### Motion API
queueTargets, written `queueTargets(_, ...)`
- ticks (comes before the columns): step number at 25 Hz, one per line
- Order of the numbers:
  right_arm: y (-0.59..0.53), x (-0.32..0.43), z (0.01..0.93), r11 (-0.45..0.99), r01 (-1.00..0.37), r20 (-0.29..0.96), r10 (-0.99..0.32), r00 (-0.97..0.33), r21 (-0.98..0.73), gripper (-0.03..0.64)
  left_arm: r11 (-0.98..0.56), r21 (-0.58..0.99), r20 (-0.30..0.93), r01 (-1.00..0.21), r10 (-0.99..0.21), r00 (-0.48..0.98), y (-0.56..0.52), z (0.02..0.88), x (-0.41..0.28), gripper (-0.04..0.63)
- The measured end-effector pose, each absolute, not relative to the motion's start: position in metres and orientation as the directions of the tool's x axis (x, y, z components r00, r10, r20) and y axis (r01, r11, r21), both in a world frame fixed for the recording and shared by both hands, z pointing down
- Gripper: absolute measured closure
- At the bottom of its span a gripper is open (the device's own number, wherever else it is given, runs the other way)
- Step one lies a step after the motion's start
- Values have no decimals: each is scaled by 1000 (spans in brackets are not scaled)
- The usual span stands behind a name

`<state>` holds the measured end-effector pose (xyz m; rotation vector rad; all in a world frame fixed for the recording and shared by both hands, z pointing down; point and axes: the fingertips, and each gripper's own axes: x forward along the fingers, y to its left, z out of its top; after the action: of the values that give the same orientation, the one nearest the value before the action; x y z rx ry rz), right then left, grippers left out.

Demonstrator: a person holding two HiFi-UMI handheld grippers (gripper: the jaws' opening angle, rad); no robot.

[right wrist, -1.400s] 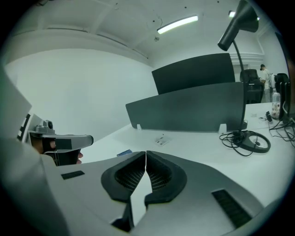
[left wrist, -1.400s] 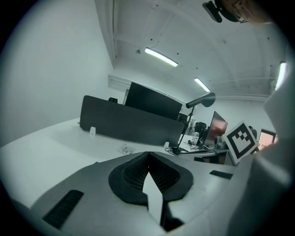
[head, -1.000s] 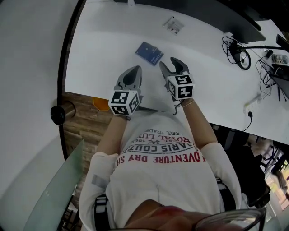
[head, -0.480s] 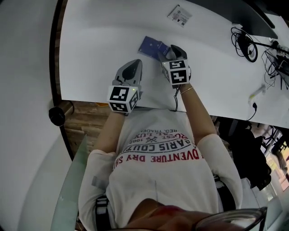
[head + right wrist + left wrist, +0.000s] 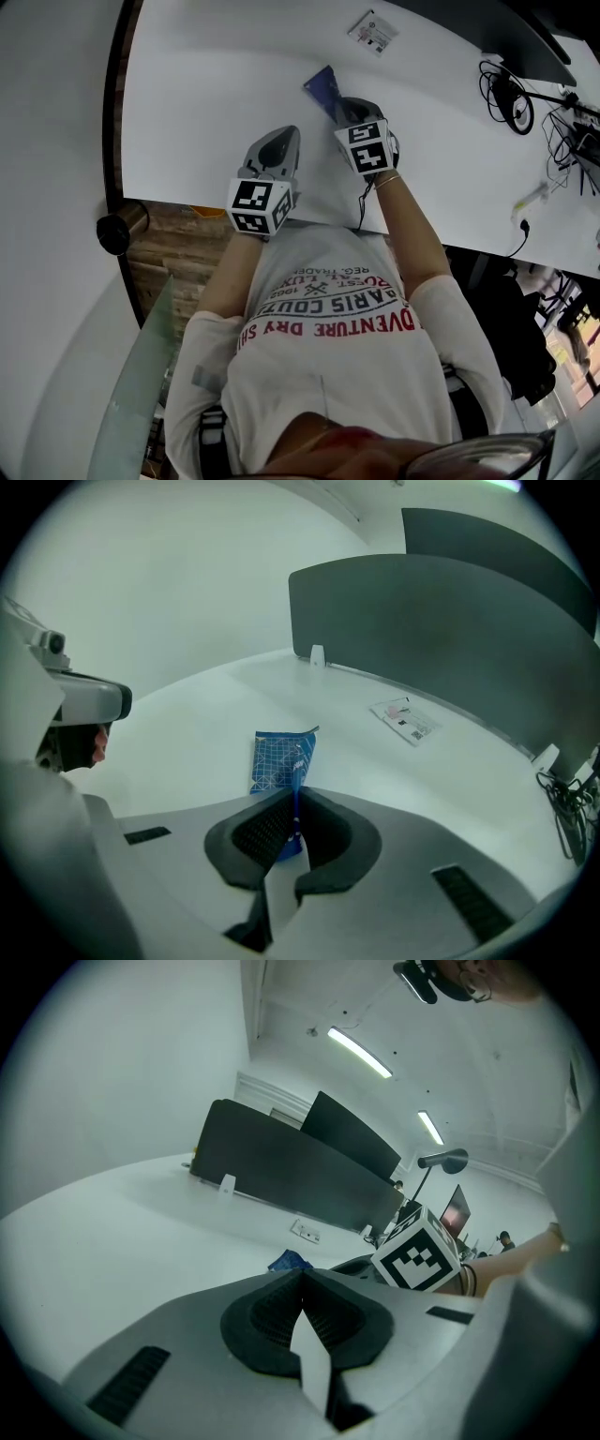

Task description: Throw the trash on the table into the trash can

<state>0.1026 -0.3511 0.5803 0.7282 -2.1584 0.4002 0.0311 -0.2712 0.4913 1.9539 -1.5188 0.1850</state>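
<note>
Counter [image 5: 216, 112]: white and wide. It carries the two pieces of trash you can see, a blue wrapper and a white packet.
Trash can: no view shows it. After the lift, you'll likely have to turn away from the counter to find it.
Right gripper [image 5: 293, 803]: its jaws have just been closing, and now they pinch the near edge of the wrapper. You look to be at the pick-up step, with the grip made and the carry not yet begun.
Left gripper [image 5: 300, 1279]: pads pressed together with nothing between them. It hangs over the counter's near edge, beside the right one.
Wrapper [image 5: 281, 759]: the near end is in your right pads. The long axis runs straight out ahead of the jaws toward the dark divider, and the far end points away from you. It's thin and limp, so lift it gently. I can't tell whether the far end rests on the counter.
Packet [image 5: 372, 30]: flat, well beyond the wrapper, and probably the next piece to take.
</note>
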Motion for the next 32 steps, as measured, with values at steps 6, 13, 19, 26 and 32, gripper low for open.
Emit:
queueTargets(6,-325,109,553,825,-553,732,-307,-609,-114,581,-27,375,441,-926,-874,205,-251,470,28,572)
queueTargets(13,-267,71,510,932,-337,653,-171,-738,-135,581,208,362,413,-908,-910,-44,-173,458,17,572)
queueTargets(19,-186,1,501,984,-78,618,40,-785,-162,581,494,341,434,-800,-838,-332,-66,464,-29,572)
queueTargets(26,-50,-102,514,966,177,627,257,-735,-189,581,718,341,467,-607,-690,-553,77,480,-109,572)
queueTargets(32,61,-186,560,921,328,680,377,-629,-208,581,819,361,497,-447,-574,-650,181,514,-181,572)
